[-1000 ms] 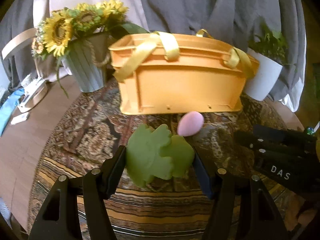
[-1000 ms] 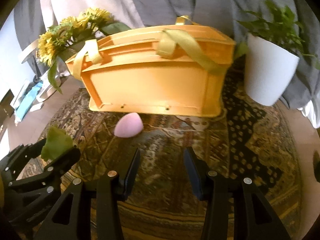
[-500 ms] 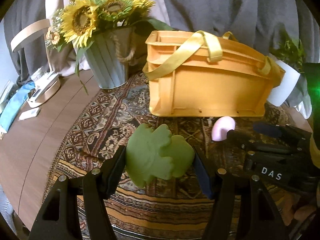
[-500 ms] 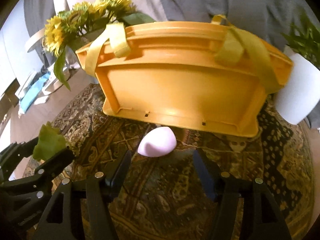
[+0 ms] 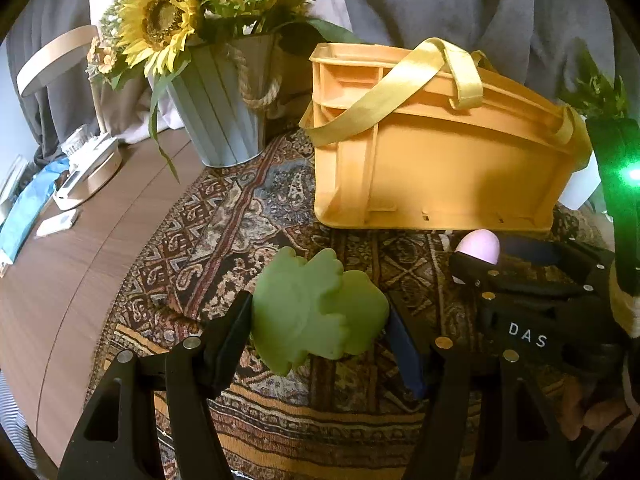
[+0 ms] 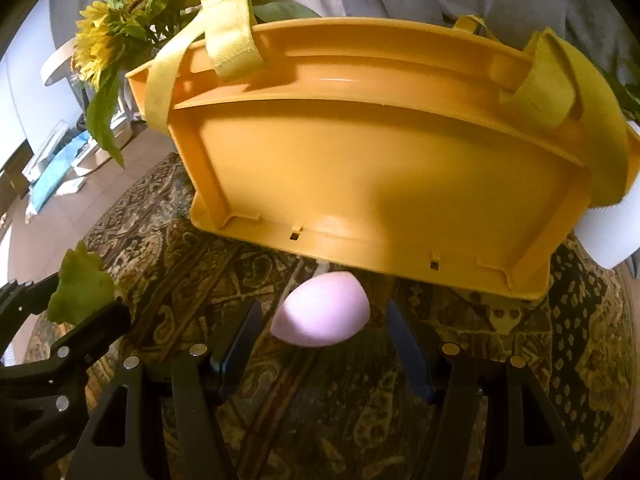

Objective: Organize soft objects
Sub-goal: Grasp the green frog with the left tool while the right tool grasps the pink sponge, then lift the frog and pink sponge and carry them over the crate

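Both cams rode on the claws, angled down at the bench. The left one sat further back, taking in the whole yellow basket (image 5: 440,160) and sunflowers (image 5: 168,20). The right one was jammed up close to the basket's side. Both caught the pink sponge (image 6: 320,308), the rug (image 6: 200,240) and each other's claw.

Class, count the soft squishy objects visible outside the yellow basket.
2: green sponge gripped by left gripper; pink egg-shaped sponge on the rug between right gripper's open jaws. Basket contents hidden.
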Demonstrator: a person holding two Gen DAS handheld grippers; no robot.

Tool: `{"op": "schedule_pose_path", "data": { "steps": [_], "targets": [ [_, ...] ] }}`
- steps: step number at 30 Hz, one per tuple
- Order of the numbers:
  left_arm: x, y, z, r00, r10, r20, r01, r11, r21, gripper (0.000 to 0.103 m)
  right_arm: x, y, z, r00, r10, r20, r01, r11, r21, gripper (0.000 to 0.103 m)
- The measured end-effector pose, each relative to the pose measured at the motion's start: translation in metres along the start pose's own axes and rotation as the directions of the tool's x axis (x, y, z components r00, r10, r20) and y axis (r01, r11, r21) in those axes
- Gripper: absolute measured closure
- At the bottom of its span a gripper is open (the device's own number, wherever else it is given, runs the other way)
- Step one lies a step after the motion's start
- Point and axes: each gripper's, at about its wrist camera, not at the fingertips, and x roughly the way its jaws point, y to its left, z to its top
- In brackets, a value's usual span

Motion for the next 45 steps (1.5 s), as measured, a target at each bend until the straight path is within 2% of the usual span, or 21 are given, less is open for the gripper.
{"op": "schedule_pose_path", "data": {
  "steps": [10,14,21,35,45],
  "targets": [
    [0.011,0.003,0.003,1.000,0.002,-0.012,-0.002,1.000,0.000,0.038,0.018,0.000,0.004,1.000,-0.011,-0.003,0.011,1.000,0.003,0.039],
    [0.013,0.005,0.003,1.000,-0.004,-0.017,0.004,1.000,-0.007,0.038,0.019,0.002,0.002,1.000,-0.024,0.001,0.024,1.000,0.009,0.052],
    [0.007,0.007,0.007,1.000,-0.016,0.000,0.016,1.000,-0.015,0.038,0.017,0.005,0.002,1.000,-0.021,0.006,0.021,0.999,0.035,0.054],
    [-0.029,0.000,0.021,0.996,-0.053,0.070,0.054,0.998,-0.013,0.038,-0.039,-0.002,0.005,0.995,-0.052,0.087,0.045,0.996,0.075,0.054],
    [-0.062,-0.008,0.042,0.985,-0.097,0.143,0.096,0.995,0.009,0.038,-0.094,-0.009,0.015,0.980,-0.088,0.181,0.071,0.993,0.099,0.054]
  ]
}}
